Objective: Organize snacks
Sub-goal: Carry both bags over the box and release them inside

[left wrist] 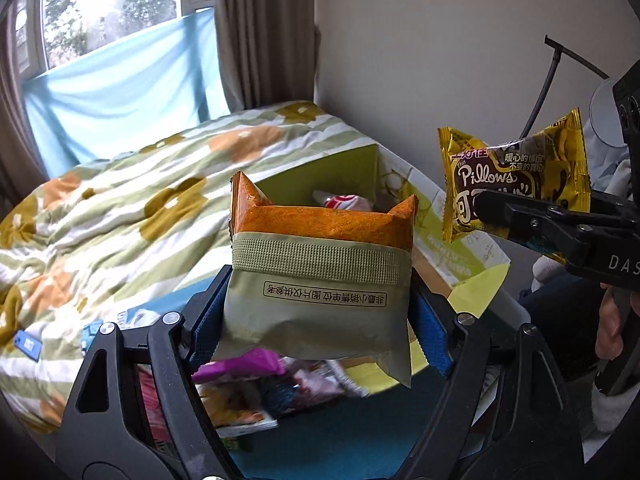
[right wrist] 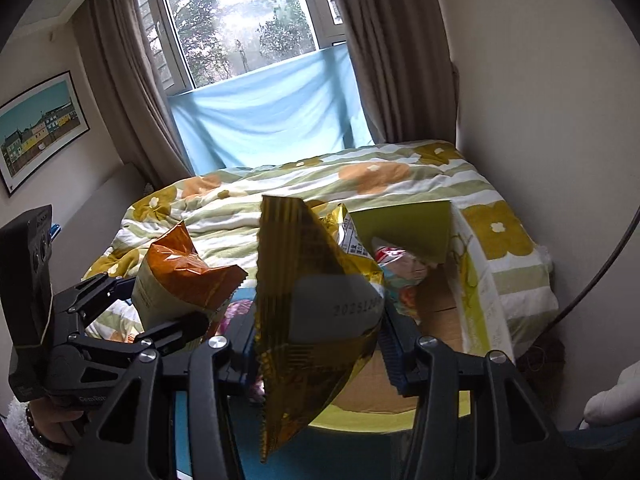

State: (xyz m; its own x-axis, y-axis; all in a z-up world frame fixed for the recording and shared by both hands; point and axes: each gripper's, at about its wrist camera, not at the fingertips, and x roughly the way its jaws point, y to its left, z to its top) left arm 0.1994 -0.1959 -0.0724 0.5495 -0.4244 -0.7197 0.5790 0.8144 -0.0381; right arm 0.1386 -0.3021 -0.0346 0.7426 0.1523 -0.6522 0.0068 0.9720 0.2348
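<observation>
Landmark: open cardboard box with yellow-green printed flaps point(right wrist: 472, 280), standing on the bed near the right-hand wall; all places below are given from it.
Left-hand tongs: left gripper point(left wrist: 320, 320), raised left of the box; its blue-padded jaws are clamped on the flat olive-green and orange foil snack packet point(left wrist: 320, 280), gripped across its lower body so the sealed orange end stands up and clears the flaps.
Right-hand tongs: right gripper point(right wrist: 320, 344), raised in front of the box; its jaws are pressed together on the crinkled gold foil snack packet marked "Pillows" point(right wrist: 316, 304), pinched at one edge so the rest hangs free.
Reason for hold: both packets are aloft and pointed toward the box mouth, so, as a judgement, they are on their way in.
Box contents: a red-and-white wrapper point(right wrist: 390, 256) and other bright packets already lie inside.
Loose stock: a heap of mixed snack packets point(left wrist: 256, 384), purple and yellow among them, lies below the left gripper, left of the box, not yet sorted.
Surface: rumpled quilt with green stripes and orange and mustard flowers point(left wrist: 120, 200), spread left of and behind the box.
Room: window point(right wrist: 240, 12) with brown curtains and a pale blue cloth point(right wrist: 264, 120) behind the box; framed picture of coloured houses point(right wrist: 40, 128) far left; plain cream wall right.
</observation>
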